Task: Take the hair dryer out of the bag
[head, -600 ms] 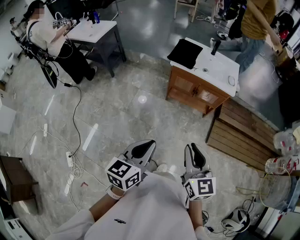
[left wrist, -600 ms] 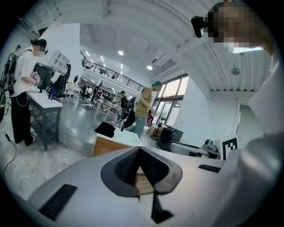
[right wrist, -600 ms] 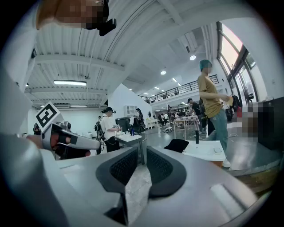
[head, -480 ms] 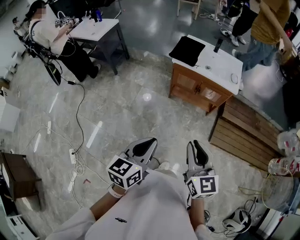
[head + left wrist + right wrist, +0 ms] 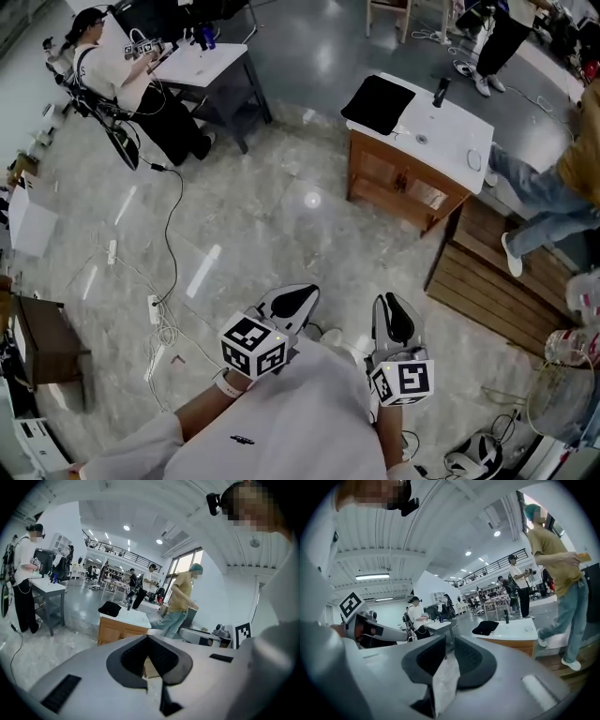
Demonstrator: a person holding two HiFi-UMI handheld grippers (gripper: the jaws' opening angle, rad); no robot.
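A black bag lies on the white top of a wooden cabinet, far across the floor from me. It also shows small in the left gripper view as the bag and in the right gripper view as the bag. No hair dryer can be made out. I hold both grippers close to my chest. My left gripper has its jaws together, as the left gripper view shows, and nothing is in them. My right gripper has a narrow gap between its jaws, through which only floor shows.
A small black upright object and a white round item stand on the cabinet top. A person strides past at the right over wooden boards. Another person sits at a grey table. Cables trail across the marble floor.
The person in the yellow top has walked from behind the cabinet to the view's right edge. The head view has shifted slightly. Both grippers keep their place and pose.
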